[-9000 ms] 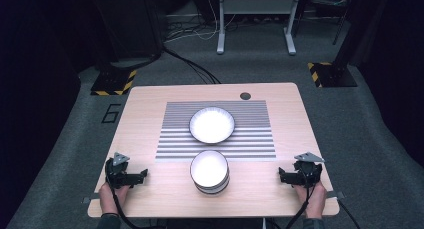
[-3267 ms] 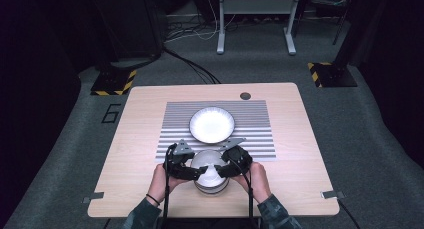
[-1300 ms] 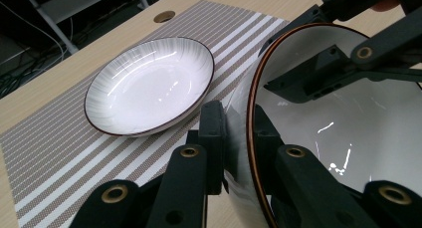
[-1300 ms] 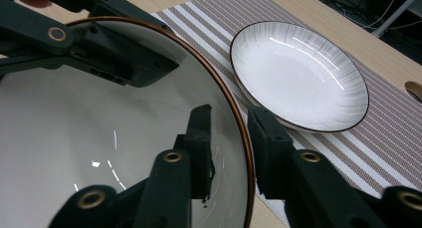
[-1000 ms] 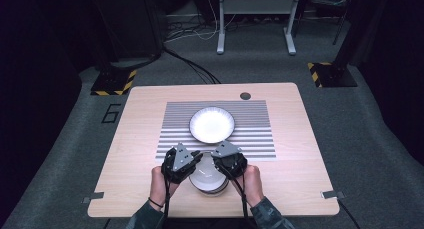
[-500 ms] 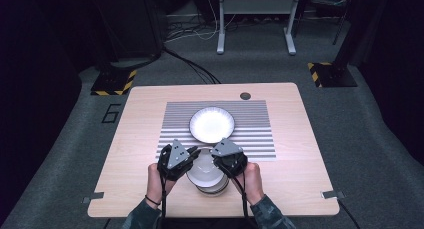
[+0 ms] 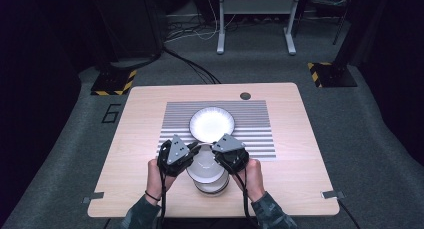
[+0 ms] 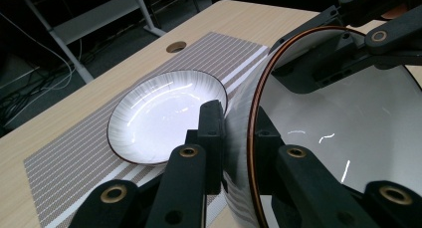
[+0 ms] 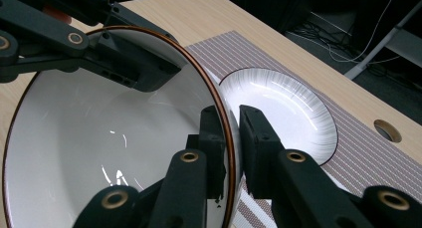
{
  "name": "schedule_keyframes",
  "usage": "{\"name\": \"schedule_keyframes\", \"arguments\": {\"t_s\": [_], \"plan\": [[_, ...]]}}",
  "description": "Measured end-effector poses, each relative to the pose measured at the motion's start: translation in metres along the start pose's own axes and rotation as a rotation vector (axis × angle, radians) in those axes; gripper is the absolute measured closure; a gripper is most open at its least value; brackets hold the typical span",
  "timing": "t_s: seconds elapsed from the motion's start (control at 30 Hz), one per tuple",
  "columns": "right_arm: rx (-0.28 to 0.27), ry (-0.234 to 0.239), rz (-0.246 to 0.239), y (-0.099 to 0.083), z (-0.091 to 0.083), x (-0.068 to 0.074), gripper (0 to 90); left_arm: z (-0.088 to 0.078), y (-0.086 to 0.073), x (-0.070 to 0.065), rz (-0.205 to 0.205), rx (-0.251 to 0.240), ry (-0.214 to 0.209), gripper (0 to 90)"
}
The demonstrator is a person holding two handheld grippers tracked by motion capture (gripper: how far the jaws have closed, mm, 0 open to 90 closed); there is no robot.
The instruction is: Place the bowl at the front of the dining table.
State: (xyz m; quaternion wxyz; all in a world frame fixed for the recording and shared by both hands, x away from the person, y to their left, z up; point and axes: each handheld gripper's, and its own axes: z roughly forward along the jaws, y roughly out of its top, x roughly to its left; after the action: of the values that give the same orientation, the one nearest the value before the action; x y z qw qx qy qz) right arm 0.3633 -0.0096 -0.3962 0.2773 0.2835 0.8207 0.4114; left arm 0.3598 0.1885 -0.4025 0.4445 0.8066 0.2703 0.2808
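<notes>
while both grippers clamp opposite rims of the top bowl (image 7: 206, 164), above the stack (image 7: 212, 185) near the plate (image 7: 211, 123) on the mat (image 7: 260, 120): lift evenly, keep level, avoid tilting.

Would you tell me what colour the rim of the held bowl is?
Coppery brown on the white bowl, clearest in the right gripper view.

Glossy white bowl (image 8: 343, 138) (copper-brown rim), matt woven mat (image 7: 260, 129), pale wood table (image 7: 140, 154)

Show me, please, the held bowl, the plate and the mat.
bowl (image 9: 99, 153): right gripper view, its white inside.
plate (image 7: 212, 123): high view, its centre.
mat (image 7: 255, 129): high view, bare striped part right of the plate.
</notes>
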Motion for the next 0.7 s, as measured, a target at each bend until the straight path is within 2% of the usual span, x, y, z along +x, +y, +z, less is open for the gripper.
{"name": "schedule_keyframes", "arguments": {"t_s": [0.7], "plan": [[-0.012, -0.008, 0.007, 0.013, 0.005, -0.011, 80.8, 0.004, 0.013, 0.013, -0.007, -0.005, 0.006, 80.0]]}}
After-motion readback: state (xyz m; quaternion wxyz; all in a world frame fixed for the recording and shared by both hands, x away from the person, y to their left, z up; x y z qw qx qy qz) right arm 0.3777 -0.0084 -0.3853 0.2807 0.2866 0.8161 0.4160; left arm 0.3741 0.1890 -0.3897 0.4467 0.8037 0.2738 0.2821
